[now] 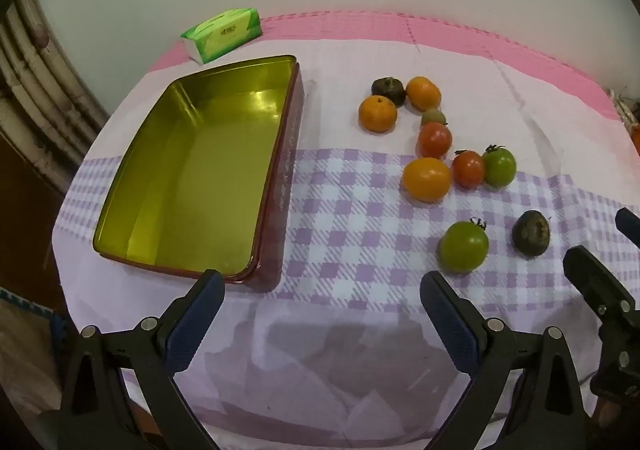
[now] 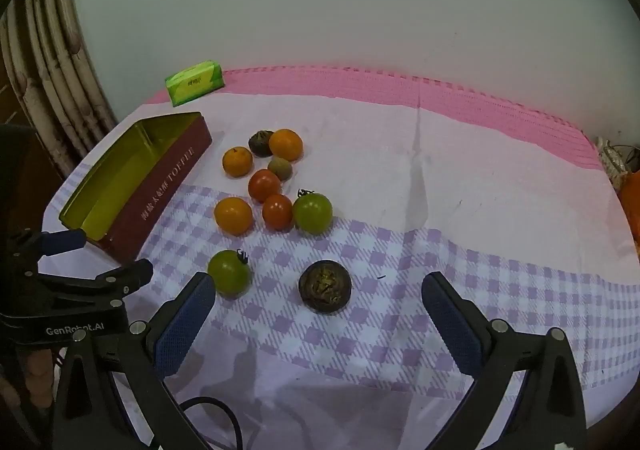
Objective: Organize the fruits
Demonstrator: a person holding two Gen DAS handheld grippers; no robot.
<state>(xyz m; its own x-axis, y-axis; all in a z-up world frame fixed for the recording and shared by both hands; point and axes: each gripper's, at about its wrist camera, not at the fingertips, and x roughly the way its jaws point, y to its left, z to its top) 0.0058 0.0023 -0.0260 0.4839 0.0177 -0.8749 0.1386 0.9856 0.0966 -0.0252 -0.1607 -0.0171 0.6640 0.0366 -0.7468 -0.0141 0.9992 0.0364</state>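
Right gripper [image 2: 318, 300]: hovering low over the checked cloth with its blue-padded fingers spread wide and holding nothing.
Left gripper [image 1: 322, 296]: also gaping wide and empty, hanging above the near end of the table.
Step in hand: the sorting is apparently only starting, since the tin is standing empty and every fruit is lying on the cloth.
Nearest fruit: a dark wrinkled fruit [image 2: 325, 286] is sitting just ahead of the right gripper, between the lines of its two fingers.
Second candidate: a green tomato [image 2: 229, 273] is resting just beside the right gripper's left finger, and ahead and to the right of the left gripper [image 1: 464, 252].
Tin [image 1: 276, 170]: lying open ahead and to the left of the left gripper, its near corner just beyond that gripper's left finger.
Next move: likely calling for the right gripper to be dropping straight over the dark fruit and closing gently, as round fruit is prone to rolling.
Remaining pile: oranges, red tomatoes and another green tomato [image 2: 313, 213] are clustering farther ahead, several touching.
Obstacles: the two grippers are working close together, so a carry toward the tin is risking a brush with the left gripper.
Background: a green tissue pack [image 1: 222, 33] is sitting well beyond the tin, out of the way.
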